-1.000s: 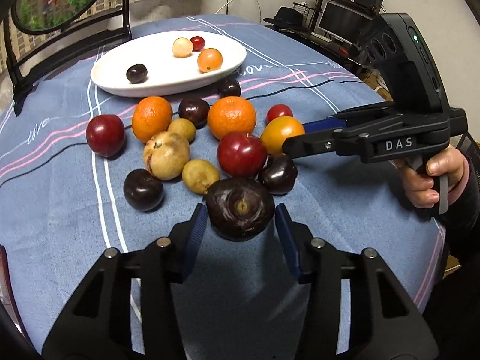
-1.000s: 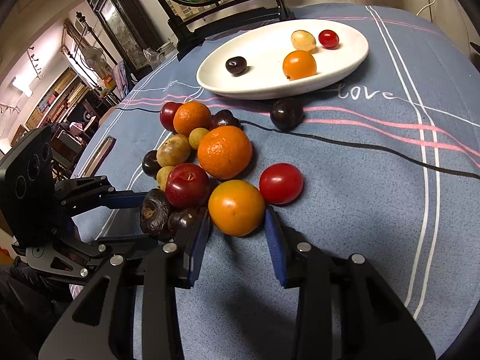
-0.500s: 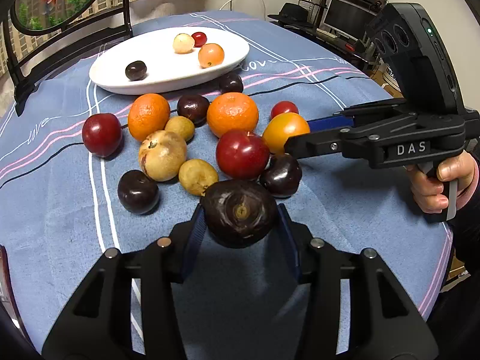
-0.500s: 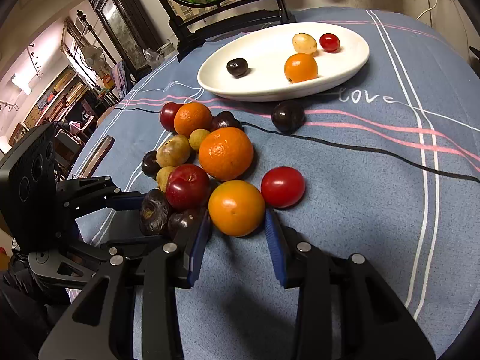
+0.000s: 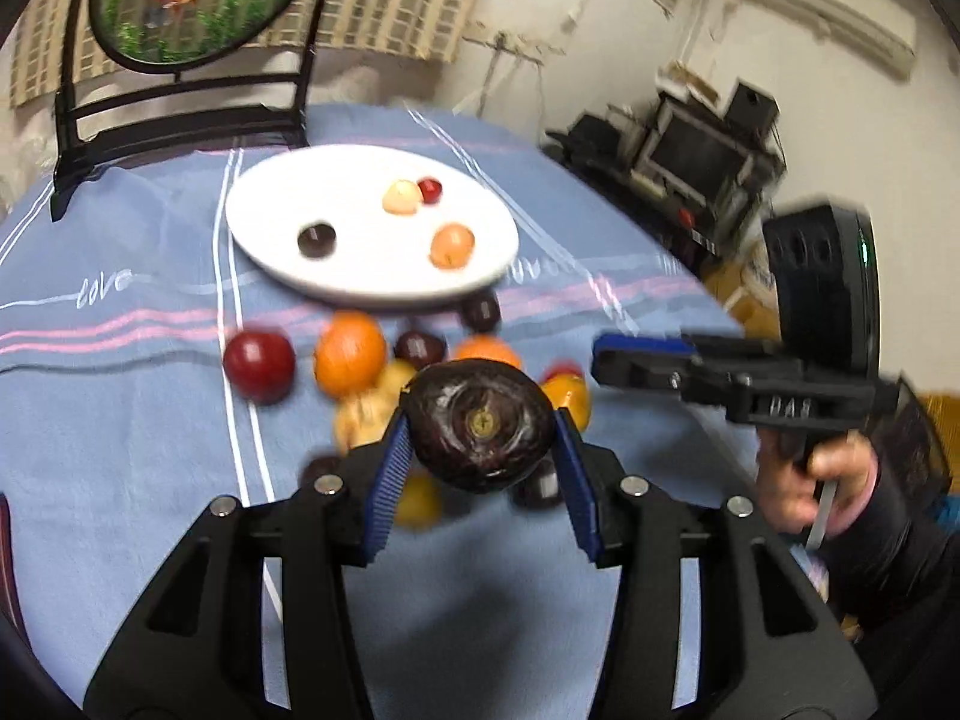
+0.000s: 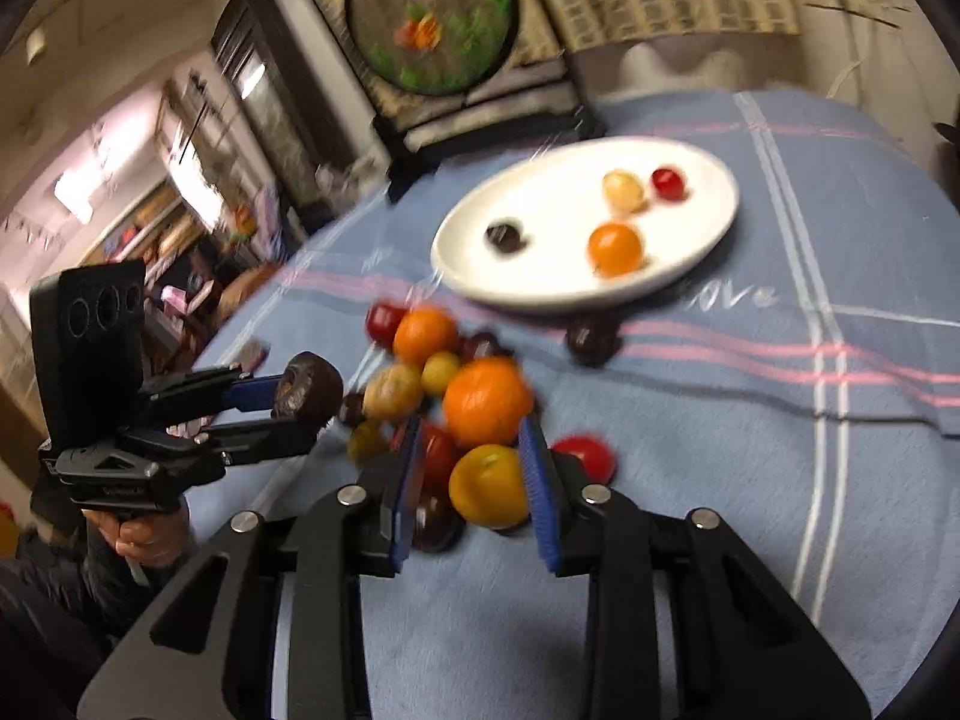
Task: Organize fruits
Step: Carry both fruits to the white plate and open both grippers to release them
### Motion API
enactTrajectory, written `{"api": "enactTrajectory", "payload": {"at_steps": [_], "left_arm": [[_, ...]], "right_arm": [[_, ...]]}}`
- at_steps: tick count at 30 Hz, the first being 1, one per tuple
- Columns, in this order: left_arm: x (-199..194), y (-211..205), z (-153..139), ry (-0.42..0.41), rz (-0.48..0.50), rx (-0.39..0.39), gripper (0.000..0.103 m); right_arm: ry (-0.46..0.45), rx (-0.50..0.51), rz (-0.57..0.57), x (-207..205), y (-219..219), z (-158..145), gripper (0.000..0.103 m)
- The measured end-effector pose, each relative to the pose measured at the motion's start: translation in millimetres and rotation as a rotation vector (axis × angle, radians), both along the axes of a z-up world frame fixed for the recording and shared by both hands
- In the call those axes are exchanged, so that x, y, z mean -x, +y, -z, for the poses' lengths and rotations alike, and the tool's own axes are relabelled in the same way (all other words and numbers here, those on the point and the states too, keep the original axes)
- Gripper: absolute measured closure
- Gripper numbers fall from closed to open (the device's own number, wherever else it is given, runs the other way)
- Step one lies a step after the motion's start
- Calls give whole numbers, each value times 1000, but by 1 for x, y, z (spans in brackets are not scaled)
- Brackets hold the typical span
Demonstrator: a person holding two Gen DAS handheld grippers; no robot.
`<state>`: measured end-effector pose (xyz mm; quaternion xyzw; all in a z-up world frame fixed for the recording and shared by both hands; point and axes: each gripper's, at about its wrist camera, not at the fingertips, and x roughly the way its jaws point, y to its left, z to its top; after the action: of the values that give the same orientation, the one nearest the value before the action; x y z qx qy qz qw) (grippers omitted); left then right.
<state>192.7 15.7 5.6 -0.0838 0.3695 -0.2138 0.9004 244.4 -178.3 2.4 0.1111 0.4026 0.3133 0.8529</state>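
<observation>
Left-wrist footage shows a dark purple fruit (image 5: 483,425) clamped between the blue pads of the left gripper (image 5: 485,462) and held clear of the blue tablecloth (image 5: 120,450), above the loose pile of fruit (image 5: 351,353). Right-wrist footage shows a yellow-orange fruit (image 6: 489,485) pinched between the pads of the right gripper (image 6: 474,483), likewise raised over the pile. Beyond both, a white plate (image 6: 540,285) is seen carrying four small fruits, with one dark plum (image 6: 591,341) lying just beside its near rim.
</observation>
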Motion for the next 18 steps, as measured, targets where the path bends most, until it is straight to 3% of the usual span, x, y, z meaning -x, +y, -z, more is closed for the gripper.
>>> {"api": "enactTrajectory", "payload": {"at_steps": [2, 4, 8, 10, 16, 18], "left_arm": [[-18, 3, -6, 1, -43, -16, 55], [-25, 8, -5, 3, -71, -27, 55], [-21, 26, -2, 31, -112, 20, 55], [-17, 34, -4, 20, -137, 29, 55], [-10, 36, -10, -2, -140, 50, 55], [-8, 34, -10, -4, -127, 52, 55]], "right_arm": [[21, -17, 2, -10, 0, 1, 77], [28, 28, -24, -8, 4, 4, 77], [34, 89, -29, 9, 5, 9, 65], [42, 94, -53, 15, 10, 11, 64], [85, 181, -54, 10, 28, 30, 64], [104, 159, -41, 2, 27, 35, 64]]}}
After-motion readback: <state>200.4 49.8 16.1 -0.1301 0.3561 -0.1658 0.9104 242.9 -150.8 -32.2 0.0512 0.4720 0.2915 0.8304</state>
